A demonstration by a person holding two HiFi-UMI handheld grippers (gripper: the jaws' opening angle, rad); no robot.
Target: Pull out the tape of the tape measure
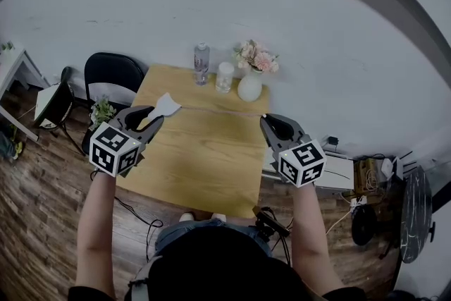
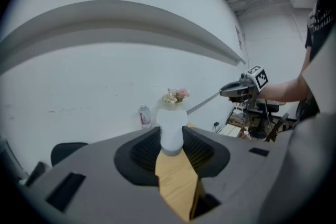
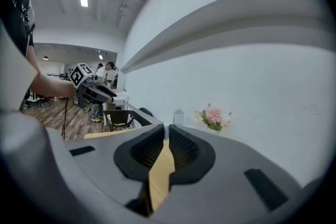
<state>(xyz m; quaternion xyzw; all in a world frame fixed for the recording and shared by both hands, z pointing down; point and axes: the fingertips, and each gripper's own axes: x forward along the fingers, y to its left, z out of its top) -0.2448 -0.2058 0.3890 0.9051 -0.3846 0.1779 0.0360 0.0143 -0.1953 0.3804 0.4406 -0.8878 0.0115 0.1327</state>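
Grey left hand-held gripper point(image 1: 156, 115), right hand-held gripper point(image 1: 267, 120) — black pads point(image 2: 142, 152), black-and-white marker cubes point(image 1: 113, 148), jeans point(image 1: 176, 232)

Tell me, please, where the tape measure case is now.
Head view: the tape measure case is clamped in the left gripper's jaws over the table's far-left corner, left of the bottle.

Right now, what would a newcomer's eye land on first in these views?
The thin tape drawn out straight above the light wooden table, running from the white plastic tape measure case clamped in the left gripper to the right gripper, shut on its tip. Behind it, at the table's far edge, stands a white vase of pink flowers.
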